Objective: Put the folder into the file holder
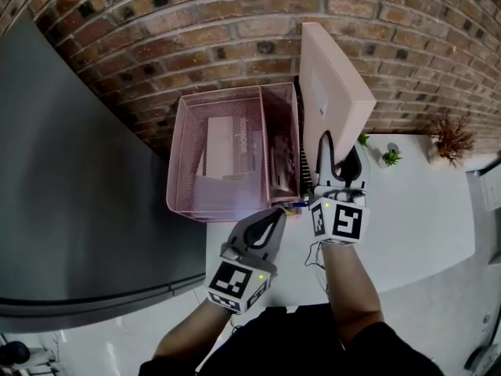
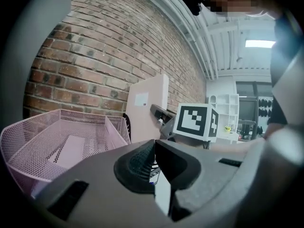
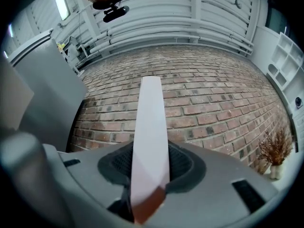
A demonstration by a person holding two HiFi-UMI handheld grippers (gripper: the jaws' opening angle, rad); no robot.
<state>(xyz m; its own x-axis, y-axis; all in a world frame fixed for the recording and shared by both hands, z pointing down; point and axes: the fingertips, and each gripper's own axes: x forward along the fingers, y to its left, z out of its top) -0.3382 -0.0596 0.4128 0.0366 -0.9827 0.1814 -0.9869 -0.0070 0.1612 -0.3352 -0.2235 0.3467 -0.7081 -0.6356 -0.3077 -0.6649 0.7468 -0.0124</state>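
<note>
Folder [image 1: 337, 92]: pale pink, upright, upper centre-right, clamped at its lower edge by right gripper [image 1: 338, 161]; just right of mesh file holder [image 1: 235, 92], not inside. Left gripper [image 1: 270, 219]: closed, empty. Risk: bottom edge snags the rim; the tall folder likely pivots in the grip.

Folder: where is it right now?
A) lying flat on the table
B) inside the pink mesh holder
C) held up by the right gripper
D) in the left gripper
C: the right gripper is clamped on the folder, which stands upright beside the file holder.
</note>
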